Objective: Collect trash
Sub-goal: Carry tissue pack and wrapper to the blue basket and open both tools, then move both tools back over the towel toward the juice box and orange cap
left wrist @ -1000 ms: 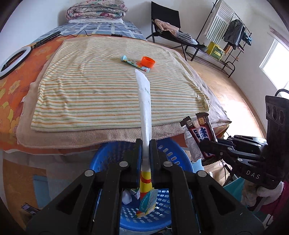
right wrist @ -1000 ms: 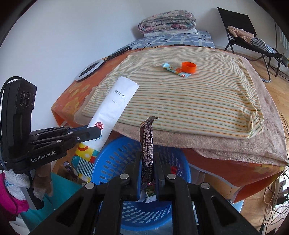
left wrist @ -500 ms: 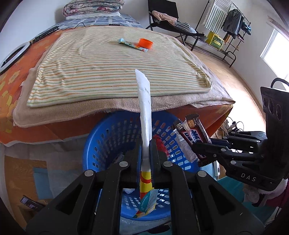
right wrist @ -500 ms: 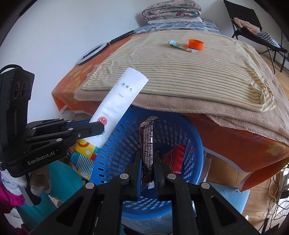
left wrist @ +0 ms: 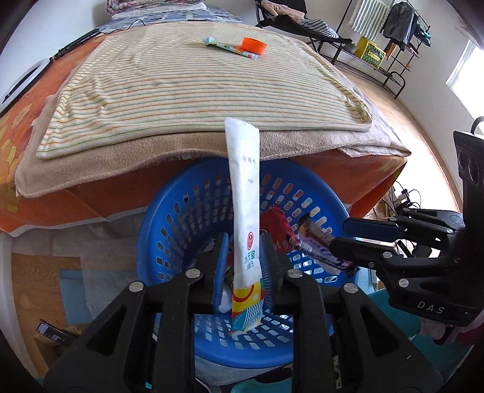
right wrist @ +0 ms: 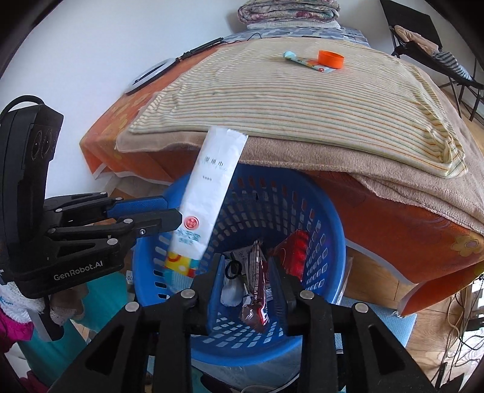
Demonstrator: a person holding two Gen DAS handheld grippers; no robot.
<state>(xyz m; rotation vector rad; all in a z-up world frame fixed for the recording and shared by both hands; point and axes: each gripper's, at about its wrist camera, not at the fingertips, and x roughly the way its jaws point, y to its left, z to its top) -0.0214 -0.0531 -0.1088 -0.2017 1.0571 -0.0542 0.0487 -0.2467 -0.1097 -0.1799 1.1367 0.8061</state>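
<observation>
A home bedroom: a bed [left wrist: 187,87] under a striped blanket [right wrist: 287,90], folded quilts [right wrist: 287,12] at its far end, a folding chair [left wrist: 302,21] with clothes and a clothes rack [left wrist: 390,27] far right, wooden floor [left wrist: 423,121].

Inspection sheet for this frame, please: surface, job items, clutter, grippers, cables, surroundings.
Surface: bed with a striped blanket over a tan blanket.
Job's things: blue basket on the floor at the bed edge, red wrapper inside. White sachet and brown wrapper are over the basket. Orange lid and small tube are not yet collected.
Clutter: ring light on the bed.
Grippers: left gripper open around the white sachet; right gripper open around the brown wrapper.
Cables: floor cables beside the bed.
Surroundings: folding chair, clothes rack, folded quilts.
</observation>
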